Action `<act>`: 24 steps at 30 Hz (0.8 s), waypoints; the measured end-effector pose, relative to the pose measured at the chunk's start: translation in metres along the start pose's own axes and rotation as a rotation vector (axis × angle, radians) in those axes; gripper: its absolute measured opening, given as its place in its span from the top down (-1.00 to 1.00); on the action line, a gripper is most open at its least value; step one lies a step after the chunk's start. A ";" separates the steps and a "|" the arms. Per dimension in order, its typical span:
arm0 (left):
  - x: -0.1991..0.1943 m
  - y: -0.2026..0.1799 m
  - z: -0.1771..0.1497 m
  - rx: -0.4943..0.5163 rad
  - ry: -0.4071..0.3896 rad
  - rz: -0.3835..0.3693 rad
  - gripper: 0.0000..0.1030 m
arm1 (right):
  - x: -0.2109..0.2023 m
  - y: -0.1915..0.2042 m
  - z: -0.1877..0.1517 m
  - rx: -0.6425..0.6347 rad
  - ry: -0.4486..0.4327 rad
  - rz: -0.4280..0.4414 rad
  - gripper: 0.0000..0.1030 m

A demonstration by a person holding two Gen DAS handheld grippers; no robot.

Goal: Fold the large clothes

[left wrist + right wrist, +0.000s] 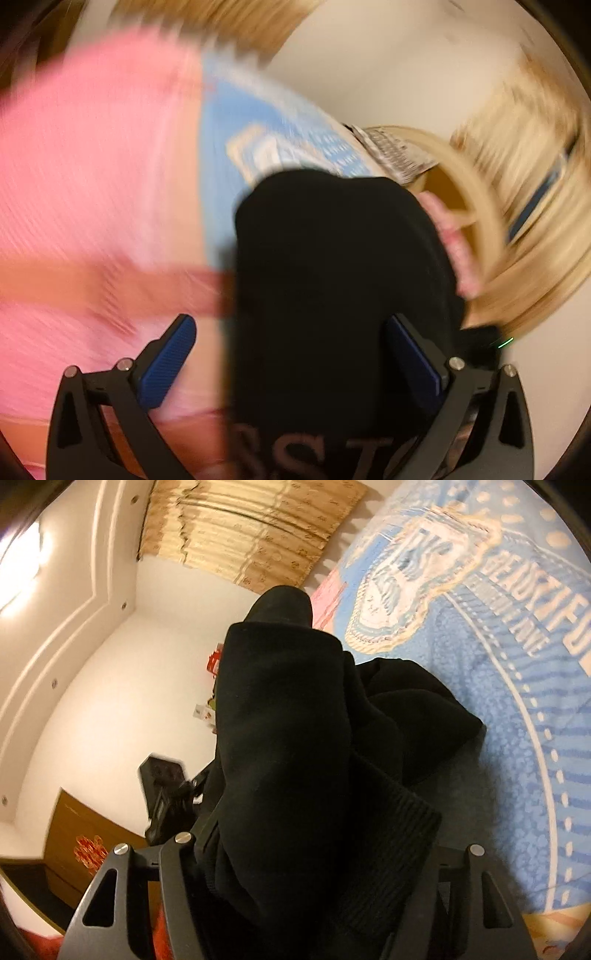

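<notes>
A black garment (332,280) with pale lettering near its lower edge hangs in front of my left gripper (291,354). The left gripper's blue pads (166,362) stand wide apart, open, with the cloth between and ahead of them. In the right wrist view the same black garment (295,738) drapes over my right gripper (306,878) and hides its fingertips; a ribbed cuff (399,849) lies over the right finger. The cloth seems bunched between the jaws. The left gripper (166,797) shows at the left, behind the garment.
A light blue fleece blanket (498,686) with a crest and lettering covers the bed at the right. Pink bedding (85,177) fills the left of the blurred left wrist view. Gold curtains (240,535), white walls and a wooden cabinet (81,845) lie behind.
</notes>
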State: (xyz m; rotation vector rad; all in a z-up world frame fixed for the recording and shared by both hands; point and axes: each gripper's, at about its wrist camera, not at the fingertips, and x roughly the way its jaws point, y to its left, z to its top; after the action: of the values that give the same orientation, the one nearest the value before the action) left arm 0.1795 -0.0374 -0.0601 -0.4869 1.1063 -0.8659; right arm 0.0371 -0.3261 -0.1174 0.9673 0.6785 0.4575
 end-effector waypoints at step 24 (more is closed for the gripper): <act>-0.056 -0.040 -0.033 0.117 -0.129 -0.175 -0.91 | 0.022 0.039 -0.005 -0.035 0.039 0.203 -0.37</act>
State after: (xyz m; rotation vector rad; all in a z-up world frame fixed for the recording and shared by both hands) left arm 0.1247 -0.0141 -0.0123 -0.5398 0.8990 -1.0318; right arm 0.0468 -0.2891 -0.0925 1.0005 0.6077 0.6660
